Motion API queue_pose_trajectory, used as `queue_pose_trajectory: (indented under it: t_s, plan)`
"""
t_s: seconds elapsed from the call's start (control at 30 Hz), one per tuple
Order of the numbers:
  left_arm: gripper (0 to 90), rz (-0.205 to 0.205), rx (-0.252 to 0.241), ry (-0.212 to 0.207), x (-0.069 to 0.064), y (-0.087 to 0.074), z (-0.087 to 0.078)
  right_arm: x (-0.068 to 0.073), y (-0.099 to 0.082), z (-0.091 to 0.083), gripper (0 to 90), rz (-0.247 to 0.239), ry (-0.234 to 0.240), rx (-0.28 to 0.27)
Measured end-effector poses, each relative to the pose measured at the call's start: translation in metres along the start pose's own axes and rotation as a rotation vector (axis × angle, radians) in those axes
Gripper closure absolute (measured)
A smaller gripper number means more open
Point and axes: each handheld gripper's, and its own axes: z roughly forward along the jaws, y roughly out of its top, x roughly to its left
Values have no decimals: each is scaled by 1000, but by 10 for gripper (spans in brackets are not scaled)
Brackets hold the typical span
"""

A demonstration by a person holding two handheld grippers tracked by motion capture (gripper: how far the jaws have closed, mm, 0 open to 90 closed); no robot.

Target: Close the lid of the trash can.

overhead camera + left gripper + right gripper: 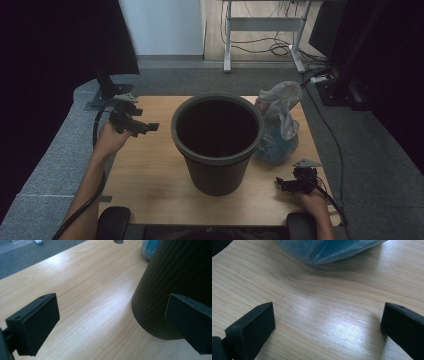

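Note:
A dark round bin (217, 142) stands upright in the middle of the wooden table (145, 175), empty as far as I can see. To its right lies a bluish translucent plastic bag (278, 125), knotted at the top. My left gripper (142, 128) hovers left of the bin, open, with nothing between its jaws; the bin's ribbed wall (172, 285) rises just beyond its right jaw. My right gripper (283, 185) sits low at the table's front right, open and empty, pointing toward the bag (329, 250).
Grey carpet surrounds the table. A white desk frame (262, 30) and loose cables (280, 47) lie on the floor behind. Dark equipment stands at the back left and right. A cable hole (118, 241) is in the tabletop's far part.

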Motion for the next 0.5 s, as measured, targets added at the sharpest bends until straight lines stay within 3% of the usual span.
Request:
queue_pose_trajectory:
  t_s: [0.5]
  plan:
    - [0, -61, -16, -25, 12, -40, 26, 0, 0, 0, 0, 0, 0, 0]
